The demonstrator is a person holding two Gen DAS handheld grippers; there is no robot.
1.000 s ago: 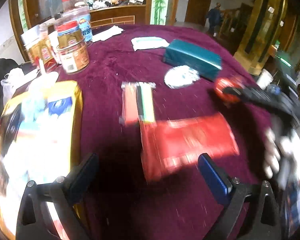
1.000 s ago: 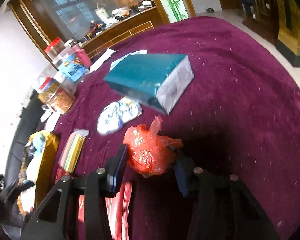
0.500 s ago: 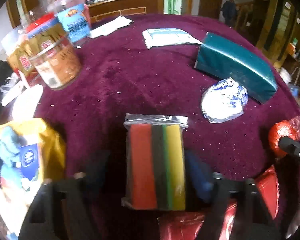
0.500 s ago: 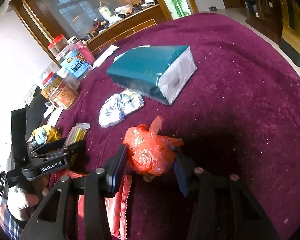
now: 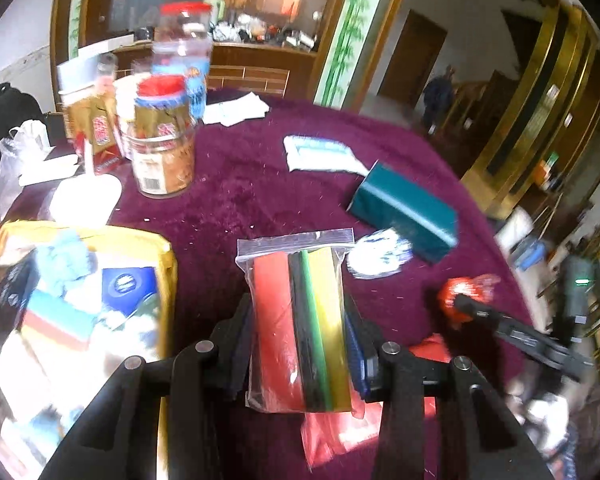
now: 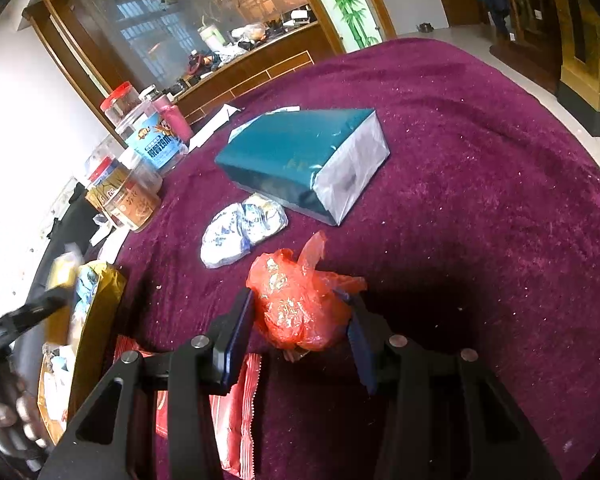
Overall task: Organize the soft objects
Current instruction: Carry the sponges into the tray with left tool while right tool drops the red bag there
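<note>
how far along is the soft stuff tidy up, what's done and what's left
Done: the gold box already holds several soft items. In hand: the left gripper, whose jaws have just been closing, now clamps the bagged sponge pack; the right gripper grips the red plastic bag. Left on the cloth: the blue-white packet, the teal pack and the red pouch.

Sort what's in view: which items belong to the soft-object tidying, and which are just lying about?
Job: sponge pack in left gripper; red bag in right gripper; gold bin; blue-white pouch.
Lying about: snack jars; teal box.
</note>
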